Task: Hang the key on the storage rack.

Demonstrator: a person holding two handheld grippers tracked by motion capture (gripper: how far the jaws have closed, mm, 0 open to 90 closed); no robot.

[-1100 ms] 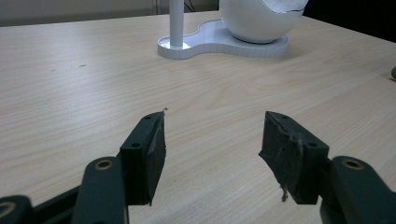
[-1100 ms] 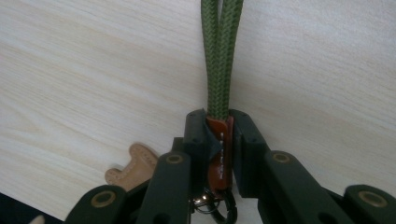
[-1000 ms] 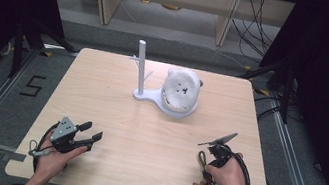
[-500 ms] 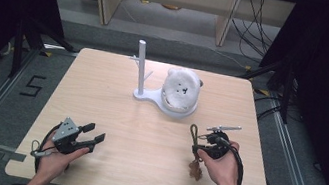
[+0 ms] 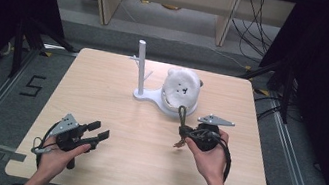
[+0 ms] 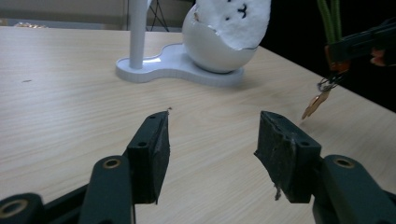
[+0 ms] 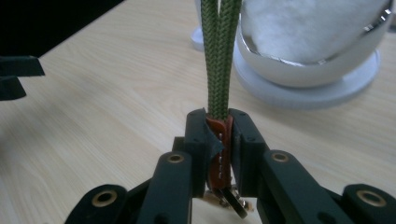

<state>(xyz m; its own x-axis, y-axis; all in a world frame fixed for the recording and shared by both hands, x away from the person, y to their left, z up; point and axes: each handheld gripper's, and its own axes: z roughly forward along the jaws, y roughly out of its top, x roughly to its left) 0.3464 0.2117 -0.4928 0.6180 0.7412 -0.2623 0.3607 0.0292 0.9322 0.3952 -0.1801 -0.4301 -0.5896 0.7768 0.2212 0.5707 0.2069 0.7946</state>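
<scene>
My right gripper point(image 5: 187, 133) point(image 7: 218, 140) is shut on the orange leather tab point(image 7: 217, 149) of a keychain. The keychain's green braided cord loop point(image 5: 182, 113) point(image 7: 220, 56) stands upward, and a small key point(image 5: 178, 143) point(image 6: 316, 103) dangles below, off the table. A white stand point(image 5: 151, 97) point(image 6: 173, 65) with an upright pegged post point(image 5: 141, 66) lies just beyond, with a white fluffy ball with a face in a white bowl point(image 5: 181, 91) point(image 7: 317, 51) on it. At the front left, my left gripper point(image 5: 97, 134) point(image 6: 212, 151) rests low over the table, open, nothing between its fingers.
The light wooden table point(image 5: 102, 87) has rounded corners, with dark floor and metal rails around it. Shelving and cables stand beyond the far edge. In the left gripper view, my right gripper point(image 6: 364, 39) hangs at the far right with the cord.
My right gripper has risen from the table's front right and moved forward and left toward the stand, lifting the keychain and turning its cord loop upward. The left gripper has barely moved.
</scene>
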